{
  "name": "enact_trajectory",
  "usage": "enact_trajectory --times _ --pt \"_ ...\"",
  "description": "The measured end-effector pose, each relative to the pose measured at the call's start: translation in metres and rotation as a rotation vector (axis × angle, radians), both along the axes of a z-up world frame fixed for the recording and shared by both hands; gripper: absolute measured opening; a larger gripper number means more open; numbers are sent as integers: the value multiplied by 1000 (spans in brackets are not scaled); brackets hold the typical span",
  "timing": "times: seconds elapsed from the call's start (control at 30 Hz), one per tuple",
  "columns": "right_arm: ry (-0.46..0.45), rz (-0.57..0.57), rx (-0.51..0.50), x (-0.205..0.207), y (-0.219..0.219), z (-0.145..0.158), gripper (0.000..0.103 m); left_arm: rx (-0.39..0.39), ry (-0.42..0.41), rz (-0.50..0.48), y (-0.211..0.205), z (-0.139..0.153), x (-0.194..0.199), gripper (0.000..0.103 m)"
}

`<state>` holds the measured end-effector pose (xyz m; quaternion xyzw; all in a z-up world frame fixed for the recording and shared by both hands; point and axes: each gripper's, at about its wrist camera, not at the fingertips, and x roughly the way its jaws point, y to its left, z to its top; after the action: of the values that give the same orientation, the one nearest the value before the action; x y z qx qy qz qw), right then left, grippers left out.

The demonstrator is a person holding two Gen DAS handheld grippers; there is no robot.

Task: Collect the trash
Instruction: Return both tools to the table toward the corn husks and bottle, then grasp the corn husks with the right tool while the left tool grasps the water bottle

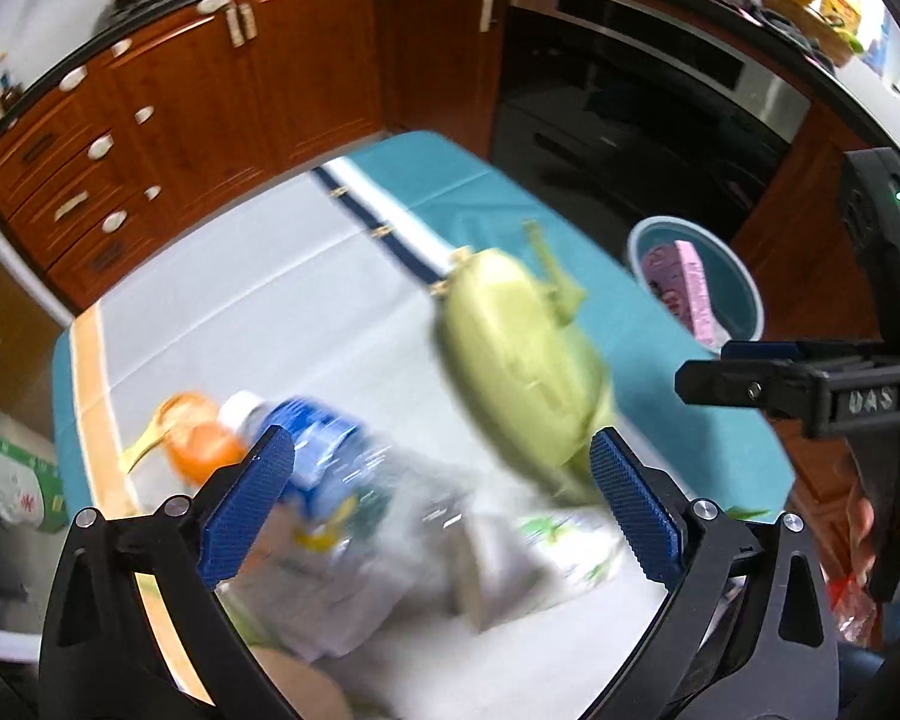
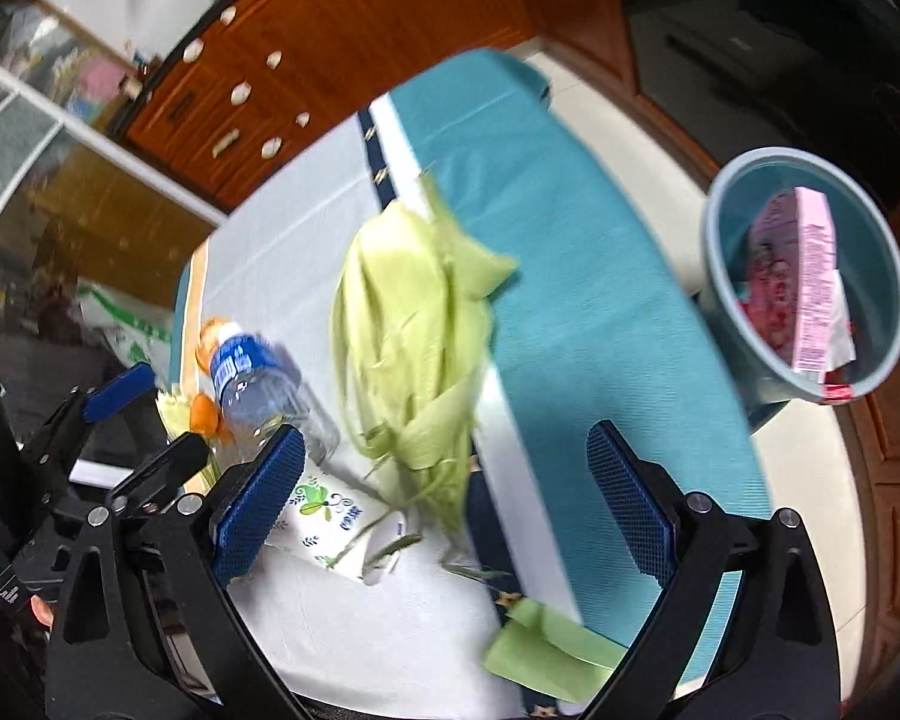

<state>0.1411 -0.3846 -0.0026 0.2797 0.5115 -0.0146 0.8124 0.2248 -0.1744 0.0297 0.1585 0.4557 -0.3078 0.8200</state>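
Table (image 2: 600, 312) by wood cabinets. My right view alone shows loose husk strip (image 2: 546, 654); left blurs bottle (image 1: 324, 450), maybe crushed. Both hand-held grippers (image 1: 438, 510) (image 2: 444, 510) gape, empty.

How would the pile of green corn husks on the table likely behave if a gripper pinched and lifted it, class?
The corn husks look like thin, loose leaves, so they would probably flop and feel light. Stray strips lie apart near the tissue pack, so some may slip free. They seem unlikely to roll, unlike the plastic bottle nearby.
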Motion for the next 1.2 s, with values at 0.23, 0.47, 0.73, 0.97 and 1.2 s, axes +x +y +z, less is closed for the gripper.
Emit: enact_trajectory --times 0.23,0.47,0.73,0.97,1.2 --pt "50 62 -65 35 31 -23 92 19 11 112 73 -20 22 99" --pt "90 97 -134 69 45 -49 92 -61 130 218 108 -37 51 99" --pt "118 69 -136 95 41 -76 95 -60 225 217 72 -57 69 99" --pt "75 94 -207 99 50 -79 97 -16 250 238 45 -75 73 99" --pt "24 111 -213 88 43 -70 30 -30 281 272 38 -85 73 99"
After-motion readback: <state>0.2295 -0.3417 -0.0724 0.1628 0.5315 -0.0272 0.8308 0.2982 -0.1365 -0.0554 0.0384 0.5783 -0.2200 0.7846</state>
